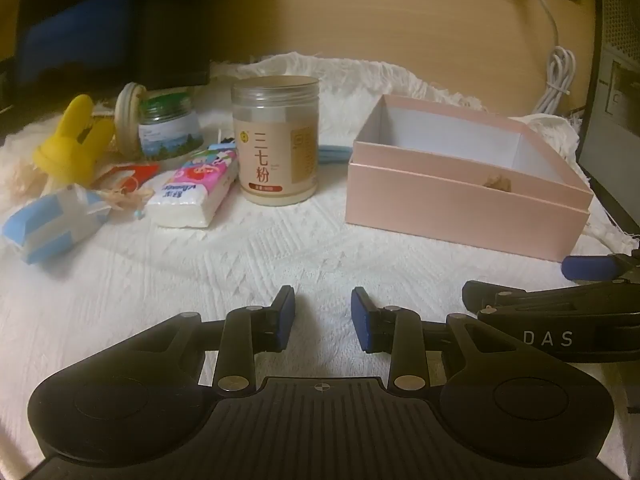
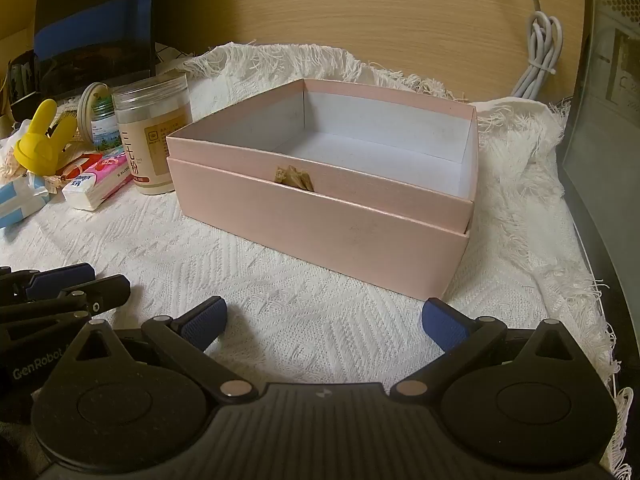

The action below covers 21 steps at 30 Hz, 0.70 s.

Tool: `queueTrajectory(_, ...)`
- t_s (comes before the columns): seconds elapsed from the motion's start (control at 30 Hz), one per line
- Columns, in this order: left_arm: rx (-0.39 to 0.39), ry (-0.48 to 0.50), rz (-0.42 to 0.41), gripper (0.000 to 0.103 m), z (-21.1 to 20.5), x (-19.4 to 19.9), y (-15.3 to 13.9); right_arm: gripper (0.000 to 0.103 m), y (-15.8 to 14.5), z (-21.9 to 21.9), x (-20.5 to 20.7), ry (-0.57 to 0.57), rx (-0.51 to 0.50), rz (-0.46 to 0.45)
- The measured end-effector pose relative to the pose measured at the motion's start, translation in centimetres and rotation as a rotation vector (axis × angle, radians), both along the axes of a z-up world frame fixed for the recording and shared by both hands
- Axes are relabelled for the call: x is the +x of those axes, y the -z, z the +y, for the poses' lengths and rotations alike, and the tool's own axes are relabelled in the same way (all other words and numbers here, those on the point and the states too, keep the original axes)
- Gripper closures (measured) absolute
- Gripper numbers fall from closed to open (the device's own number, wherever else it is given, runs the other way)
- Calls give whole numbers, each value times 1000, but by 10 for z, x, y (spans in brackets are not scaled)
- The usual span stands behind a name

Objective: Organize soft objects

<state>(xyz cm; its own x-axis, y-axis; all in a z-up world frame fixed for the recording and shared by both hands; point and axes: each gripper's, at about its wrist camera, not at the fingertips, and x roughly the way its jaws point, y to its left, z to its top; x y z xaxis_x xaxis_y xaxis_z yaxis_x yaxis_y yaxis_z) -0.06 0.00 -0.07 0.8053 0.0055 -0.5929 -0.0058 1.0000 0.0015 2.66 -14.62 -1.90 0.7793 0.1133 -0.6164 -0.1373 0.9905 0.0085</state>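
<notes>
Both tongs, left tongs (image 1: pixel 323 317) and right tongs (image 2: pixel 323 325), gape empty; I'd pinch the tissue pack (image 1: pixel 192 194) mid-body, then drop it into the pink box (image 2: pixel 320 204).

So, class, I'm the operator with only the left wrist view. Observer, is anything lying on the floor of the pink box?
Observer: No. In the right wrist view, the part of the pink box floor that shows is bare white.
Operator: And is the right gripper open?
Observer: Yes. The right gripper has its fingers spread wide, with nothing between them.
</notes>
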Motion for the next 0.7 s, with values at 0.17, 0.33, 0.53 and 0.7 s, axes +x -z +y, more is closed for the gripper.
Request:
queueTrajectory(0.17,1,-1,0,67,0,0,0,0,0,0,0,0,0,0)
queueTrajectory(0.33,-1,-1,0,67,1,0,0,0,0,0,0,0,0,0)
queueTrajectory(0.53,-3,-1,0,67,0,0,0,0,0,0,0,0,0,0)
queueTrajectory(0.7,-1,-2,0,67,1,0,0,0,0,0,0,0,0,0)
